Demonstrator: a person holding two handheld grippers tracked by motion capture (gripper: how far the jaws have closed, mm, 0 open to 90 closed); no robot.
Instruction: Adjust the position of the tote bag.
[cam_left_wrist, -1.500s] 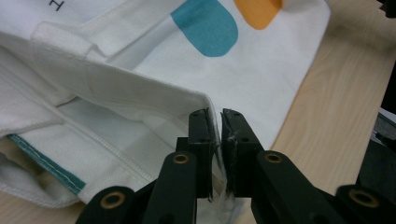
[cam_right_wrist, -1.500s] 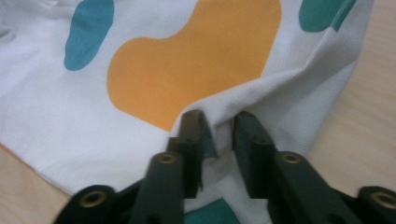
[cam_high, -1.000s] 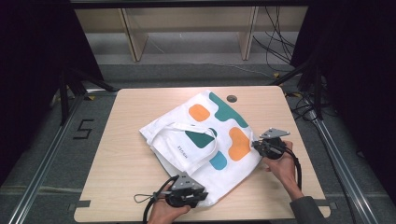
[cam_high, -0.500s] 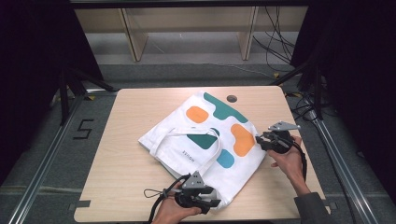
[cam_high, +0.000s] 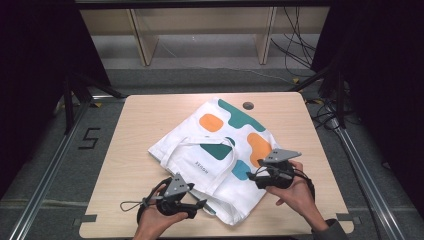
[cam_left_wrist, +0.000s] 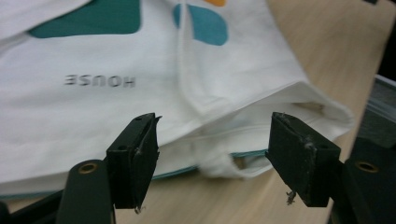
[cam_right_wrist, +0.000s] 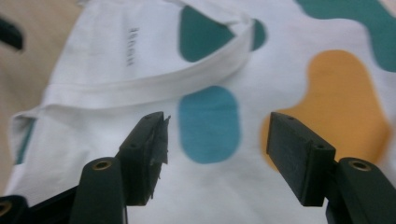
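Note:
A white tote bag (cam_high: 220, 132) with orange, teal and blue patches lies flat on the wooden table (cam_high: 140, 125), its straps (cam_high: 227, 165) folded over it. My left gripper (cam_high: 199, 206) hovers at the bag's near corner. In the left gripper view this gripper (cam_left_wrist: 214, 151) is open, and the bag's open mouth (cam_left_wrist: 261, 107) lies just beyond the jaws, untouched. My right gripper (cam_high: 254, 176) is at the bag's right edge. In the right gripper view it (cam_right_wrist: 215, 140) is open above the blue patch (cam_right_wrist: 210, 123). Both pairs of jaws have just been opening, with nothing gripped.
A small dark round hole (cam_high: 248, 105) marks the table's far side. Wooden shelving (cam_high: 200, 30) and cables (cam_high: 295, 40) stand behind the table. Metal rails (cam_high: 45, 190) run along both sides, and a "5" (cam_high: 89, 138) is marked on the floor at left.
Both grippers have opened and let go of the bag. The left one drew back to the left of the near corner. The right one lifted, then came nearer and leftward.

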